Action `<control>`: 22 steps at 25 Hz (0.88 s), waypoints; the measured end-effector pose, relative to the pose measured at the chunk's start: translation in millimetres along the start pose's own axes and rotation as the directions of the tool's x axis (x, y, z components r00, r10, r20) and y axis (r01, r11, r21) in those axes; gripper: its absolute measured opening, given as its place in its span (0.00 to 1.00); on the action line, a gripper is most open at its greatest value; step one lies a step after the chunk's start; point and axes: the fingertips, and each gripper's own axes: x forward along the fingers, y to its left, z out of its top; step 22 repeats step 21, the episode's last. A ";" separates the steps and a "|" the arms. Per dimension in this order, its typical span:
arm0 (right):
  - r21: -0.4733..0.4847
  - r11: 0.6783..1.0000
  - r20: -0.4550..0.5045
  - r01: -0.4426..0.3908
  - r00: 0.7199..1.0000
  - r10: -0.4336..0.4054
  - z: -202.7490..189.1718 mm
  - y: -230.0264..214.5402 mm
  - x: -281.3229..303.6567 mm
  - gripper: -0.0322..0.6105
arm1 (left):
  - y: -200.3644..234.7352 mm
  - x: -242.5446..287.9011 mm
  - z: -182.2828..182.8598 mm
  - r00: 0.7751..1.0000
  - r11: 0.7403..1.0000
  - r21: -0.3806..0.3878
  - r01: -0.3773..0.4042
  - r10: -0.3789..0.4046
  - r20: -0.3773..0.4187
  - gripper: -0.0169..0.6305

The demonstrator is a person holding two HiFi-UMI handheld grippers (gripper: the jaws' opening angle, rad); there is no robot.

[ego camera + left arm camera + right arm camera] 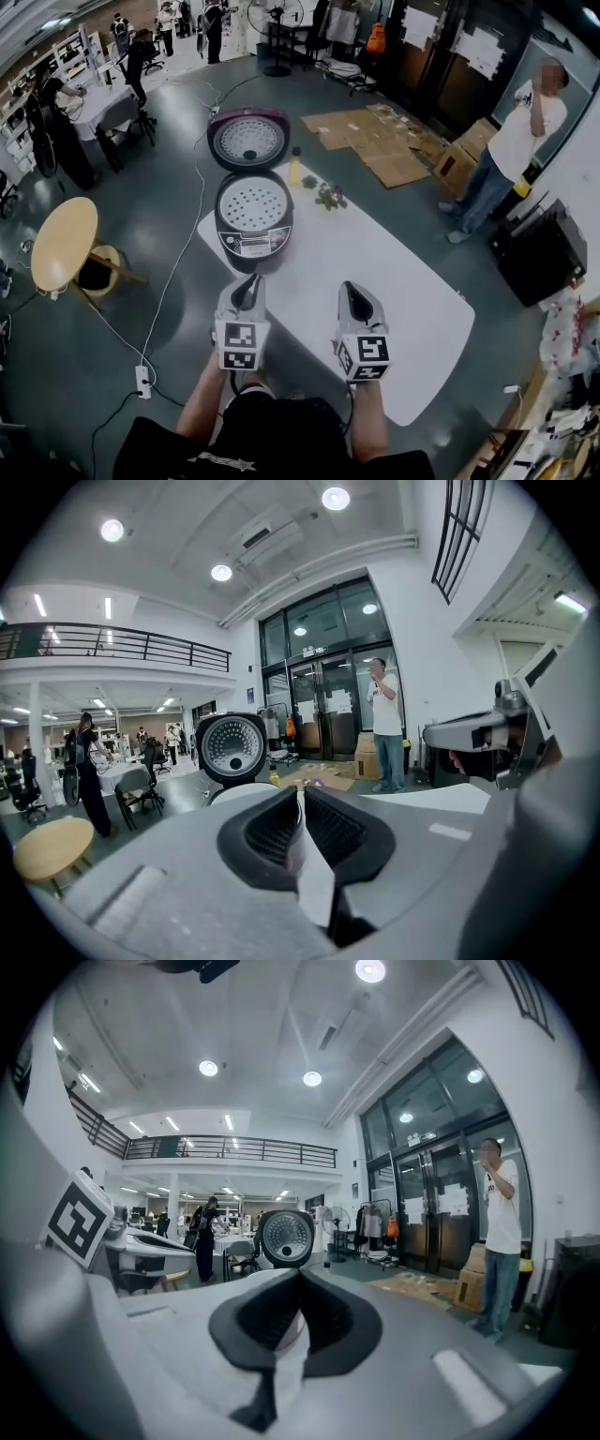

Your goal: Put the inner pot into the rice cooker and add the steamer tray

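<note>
White steamer tray (253, 204) seemingly sits in rice cooker (255, 246).

Grippers: we see a light grey moulded left gripper (251, 279) and a matching right gripper (349, 287), both with black ribbed pads (272, 834).
Cubes: a white marker cube (239, 345) on each, with black square codes.
Clothing: black short-sleeved shirt (272, 433), pale lettering.

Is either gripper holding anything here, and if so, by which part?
Nothing is held: the left gripper and the right gripper are both shut with nothing between their jaws.
</note>
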 end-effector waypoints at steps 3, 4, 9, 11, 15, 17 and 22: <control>-0.001 1.000 0.001 -0.002 1.000 0.002 1.1 -0.7 -2.5 0.06 | -2.4 -0.8 0.9 1.000 1.000 0.003 -0.001 0.001 0.001 0.08; -0.002 1.000 0.001 -0.003 1.000 0.003 1.0 -0.4 -2.8 0.06 | -2.7 -0.5 1.1 1.000 1.000 0.003 -0.001 0.001 0.002 0.08; -0.002 1.000 -0.002 -0.004 1.000 0.004 -1.0 -2.0 -1.6 0.06 | -4.2 3.6 2.7 1.000 1.000 0.009 0.002 -0.002 0.002 0.08; -0.002 1.000 -0.003 -0.002 1.000 0.002 -1.0 -2.8 -2.5 0.06 | -4.9 3.5 3.7 1.000 1.000 0.011 0.003 -0.003 0.004 0.08; -0.002 1.000 -0.001 0.001 1.000 -0.001 0.7 -4.5 -2.4 0.06 | -5.0 4.1 6.1 1.000 1.000 0.014 0.004 -0.004 0.005 0.08; -0.001 1.000 -0.001 0.003 1.000 -0.003 1.7 -5.2 -2.0 0.06 | -4.5 4.6 7.5 1.000 1.000 0.017 0.004 -0.004 0.005 0.08; 0.000 1.000 0.001 0.004 1.000 -0.004 2.0 -5.4 -3.3 0.06 | -5.7 3.6 8.4 1.000 1.000 0.019 0.006 -0.006 0.007 0.08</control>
